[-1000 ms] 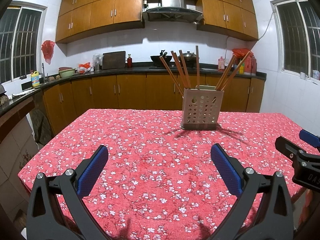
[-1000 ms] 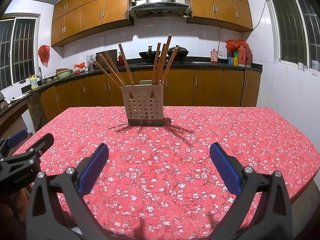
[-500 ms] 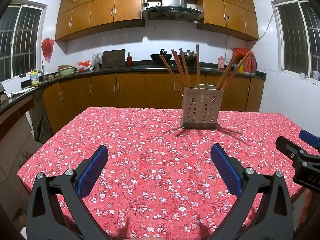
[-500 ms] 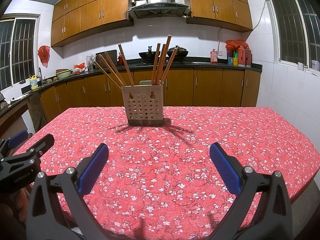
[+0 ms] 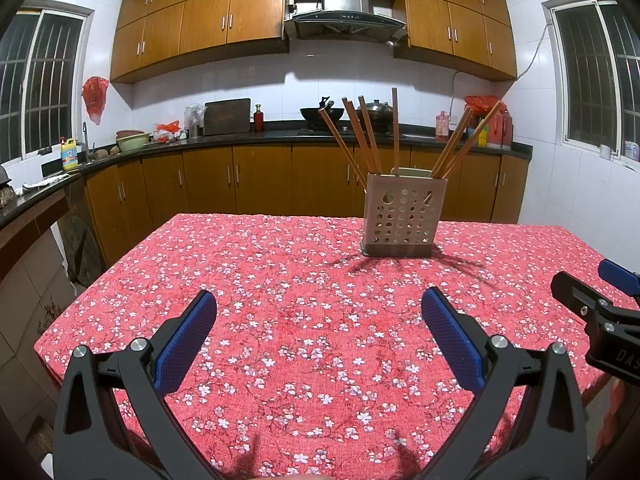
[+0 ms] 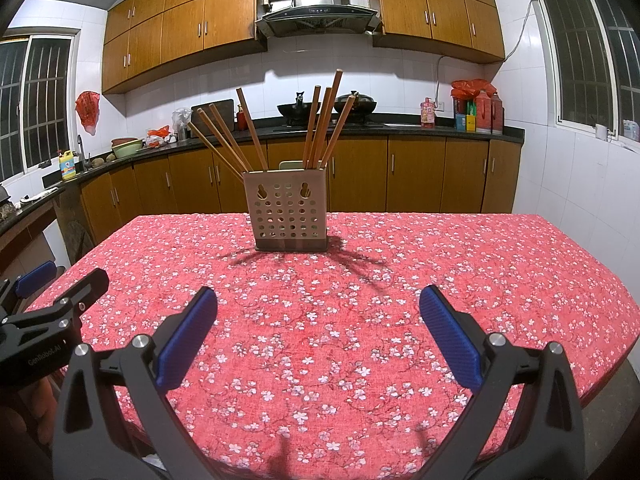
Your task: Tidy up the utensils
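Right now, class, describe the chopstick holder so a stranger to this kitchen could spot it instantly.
Find the table with the red floral tablecloth. Toward its far side stands the chopstick holder, a beige box with perforated walls. Wooden chopsticks fan out of its top, and nothing else stands on the cloth.

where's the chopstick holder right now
The chopstick holder stands upright on the far middle of the red floral table, chopsticks fanned out of it; in the left wrist view it sits right of centre.

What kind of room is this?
Most likely a home kitchen: a range hood over a wok on the counter, wooden cabinets along the walls, and a chopstick holder on the table.
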`<act>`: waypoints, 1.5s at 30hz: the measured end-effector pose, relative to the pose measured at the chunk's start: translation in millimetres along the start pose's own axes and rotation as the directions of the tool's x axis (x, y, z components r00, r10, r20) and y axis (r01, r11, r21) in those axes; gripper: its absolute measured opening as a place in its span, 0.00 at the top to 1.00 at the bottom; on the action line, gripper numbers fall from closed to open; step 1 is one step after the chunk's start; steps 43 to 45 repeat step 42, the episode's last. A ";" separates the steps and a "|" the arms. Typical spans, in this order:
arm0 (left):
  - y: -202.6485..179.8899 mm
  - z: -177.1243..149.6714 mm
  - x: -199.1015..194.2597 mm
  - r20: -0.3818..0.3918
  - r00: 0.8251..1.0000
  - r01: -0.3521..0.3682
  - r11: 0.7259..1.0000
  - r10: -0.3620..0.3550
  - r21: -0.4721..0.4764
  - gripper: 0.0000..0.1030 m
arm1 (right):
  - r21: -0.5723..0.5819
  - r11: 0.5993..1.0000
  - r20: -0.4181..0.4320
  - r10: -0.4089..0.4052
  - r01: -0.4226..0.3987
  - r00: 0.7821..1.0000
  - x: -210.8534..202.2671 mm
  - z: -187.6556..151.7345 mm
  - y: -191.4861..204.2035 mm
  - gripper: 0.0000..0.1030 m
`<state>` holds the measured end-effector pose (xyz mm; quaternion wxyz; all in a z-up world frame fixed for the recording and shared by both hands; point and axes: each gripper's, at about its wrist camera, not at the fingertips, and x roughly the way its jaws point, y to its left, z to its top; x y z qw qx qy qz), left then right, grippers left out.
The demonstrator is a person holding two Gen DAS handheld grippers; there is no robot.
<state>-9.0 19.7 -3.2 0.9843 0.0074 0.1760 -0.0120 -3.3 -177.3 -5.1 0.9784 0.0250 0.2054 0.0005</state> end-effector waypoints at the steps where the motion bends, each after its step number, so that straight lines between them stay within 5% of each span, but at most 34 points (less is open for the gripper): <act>1: 0.2 0.5 0.6 0.000 1.000 0.000 1.000 0.000 0.000 0.02 | 0.000 1.000 0.000 0.000 0.000 1.000 0.0 0.1 -0.1 0.04; 45: 4.0 -2.1 3.7 -0.007 1.000 0.000 1.000 0.000 0.006 0.02 | 0.002 1.000 -0.002 0.001 -0.001 1.000 0.4 0.4 -0.2 0.04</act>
